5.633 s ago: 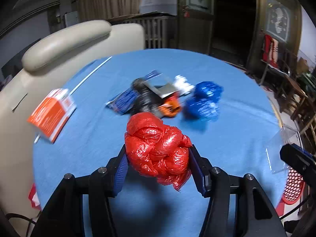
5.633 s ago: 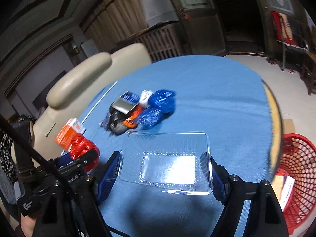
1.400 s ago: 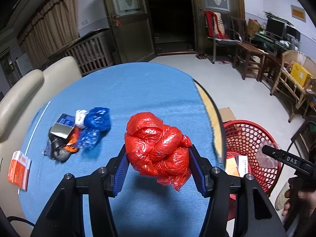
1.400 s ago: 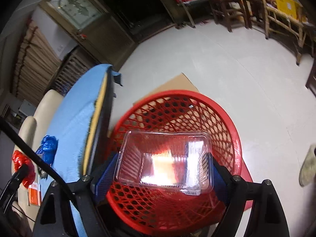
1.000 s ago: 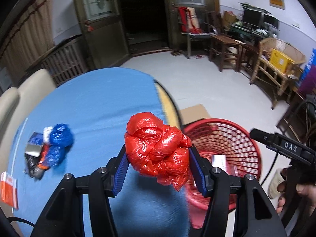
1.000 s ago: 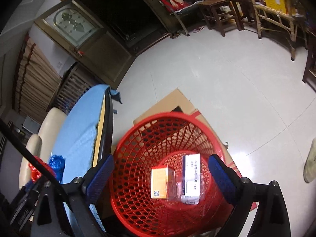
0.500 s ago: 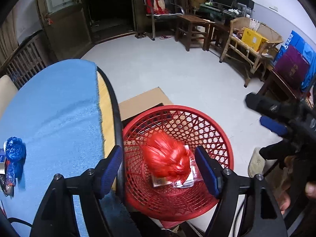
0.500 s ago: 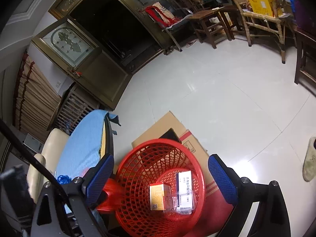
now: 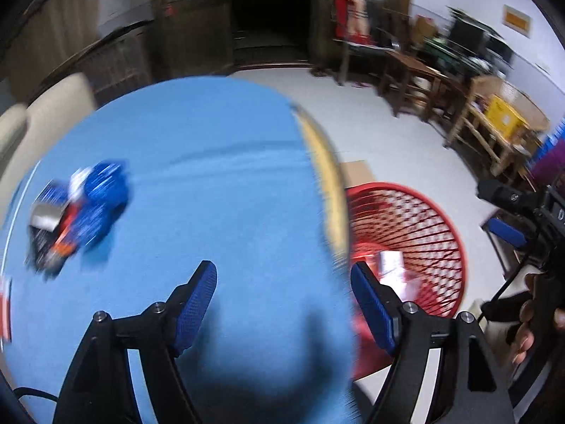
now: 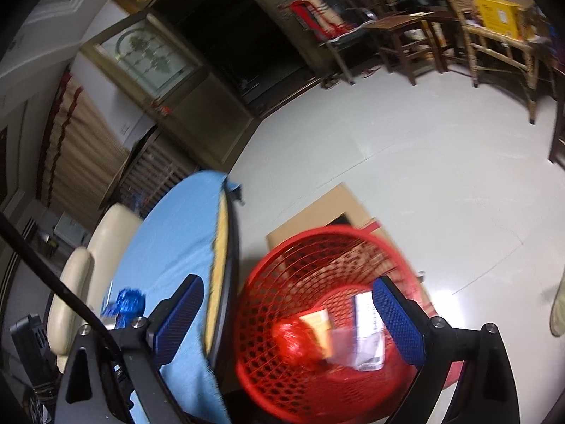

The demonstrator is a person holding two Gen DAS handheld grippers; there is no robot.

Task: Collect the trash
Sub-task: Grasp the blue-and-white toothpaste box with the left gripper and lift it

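Inside the red mesh basket point(image 10: 317, 335) lies the red bag point(image 10: 293, 339); your left gripper point(image 9: 282, 304) has just opened, empty; your right gripper point(image 10: 287, 318) gapes wide, empty.

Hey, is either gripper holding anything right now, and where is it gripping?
Nothing. The left gripper, whose jaws just opened, and the right gripper are both open and empty; the red bag lies in the red basket.
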